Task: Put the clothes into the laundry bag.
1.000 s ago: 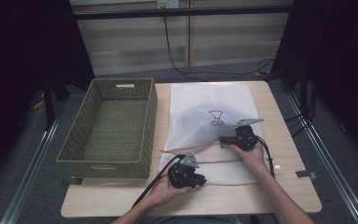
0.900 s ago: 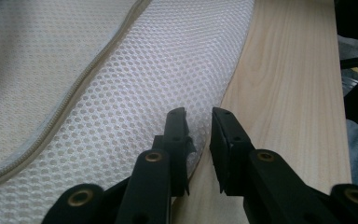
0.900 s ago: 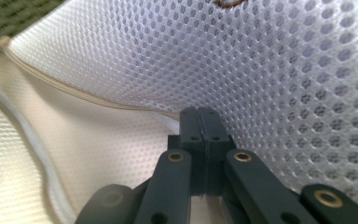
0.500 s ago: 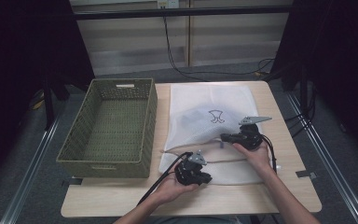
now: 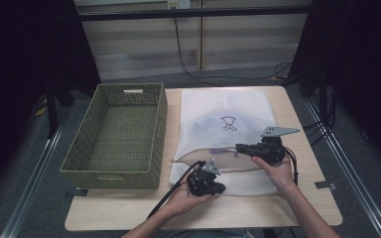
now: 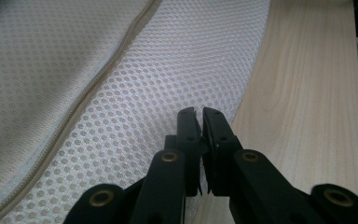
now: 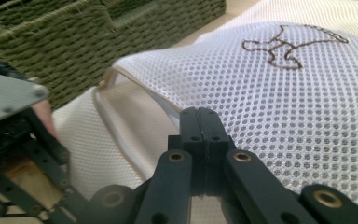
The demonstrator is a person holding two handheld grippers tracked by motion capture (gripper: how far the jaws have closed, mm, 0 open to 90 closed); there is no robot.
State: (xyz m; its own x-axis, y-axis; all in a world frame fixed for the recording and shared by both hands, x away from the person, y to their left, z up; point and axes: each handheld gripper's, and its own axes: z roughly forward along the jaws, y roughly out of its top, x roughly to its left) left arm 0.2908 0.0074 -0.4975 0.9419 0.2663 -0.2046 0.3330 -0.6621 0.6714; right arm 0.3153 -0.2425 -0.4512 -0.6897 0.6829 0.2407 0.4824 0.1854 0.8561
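Dark room, pale wood worktop (image 5: 297, 208) with cables on the floor behind it. White mesh laundry bag (image 5: 225, 106) lies flat, from the worktop's far edge down toward the near edge, right of centre; its zippered opening (image 5: 218, 157) gapes across the near part. Woven green basket (image 5: 116, 136) sits along the left edge, just beside the bag.

Left gripper (image 5: 219, 188) (image 6: 200, 116) is near the bag's near edge. Its jaws have just been closing and are now nearly together with a thin slit between them; they look pinched on the mesh hem, but the fabric in the slit is hard to make out.

Right gripper (image 5: 238, 147) (image 7: 200, 114) has its jaws fully together at the opening's upper lip, which stands raised off the lower layer. Whether mesh is clamped, cannot tell.
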